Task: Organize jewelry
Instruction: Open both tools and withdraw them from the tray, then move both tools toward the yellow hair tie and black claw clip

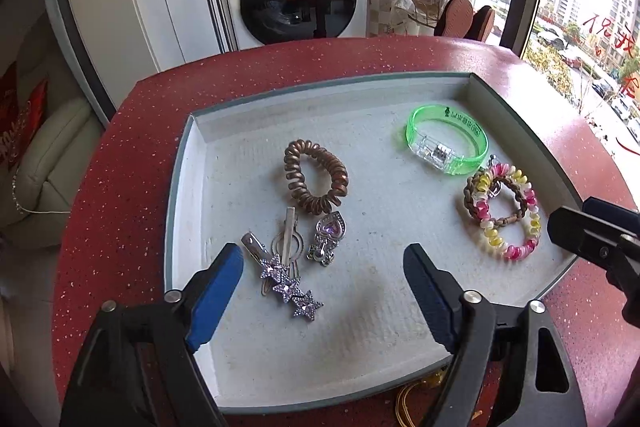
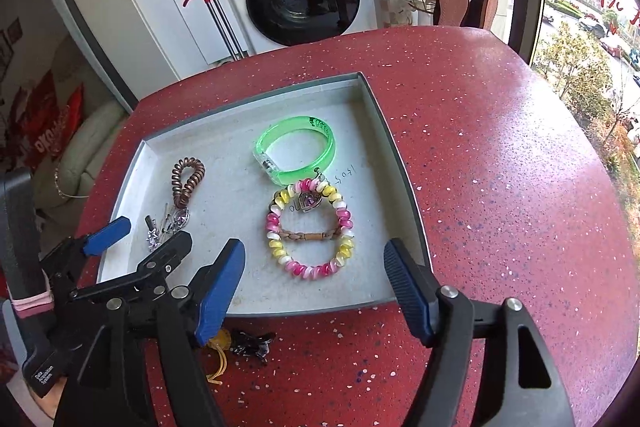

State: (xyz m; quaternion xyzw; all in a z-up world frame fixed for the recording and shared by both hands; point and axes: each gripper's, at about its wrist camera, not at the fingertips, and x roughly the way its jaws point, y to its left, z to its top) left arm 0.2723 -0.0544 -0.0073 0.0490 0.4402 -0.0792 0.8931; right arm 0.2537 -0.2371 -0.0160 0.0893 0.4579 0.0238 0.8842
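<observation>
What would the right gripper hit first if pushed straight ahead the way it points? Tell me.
Most likely the pink, yellow and white coil bracelet lying in the tray. It sits between and just beyond the open fingers of the right gripper, with bare tray floor before it. Depth is hard to judge in this fisheye view.

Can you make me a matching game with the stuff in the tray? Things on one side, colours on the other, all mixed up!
Things:
1. plastic bangle
2. spiral hair tie
3. star hair clip
4. beaded coil bracelet

Colours:
A. sparkly silver
B. pink, yellow and white
C. bright green
D. coppery brown

Pairs: 1-C, 2-D, 3-A, 4-B
</observation>
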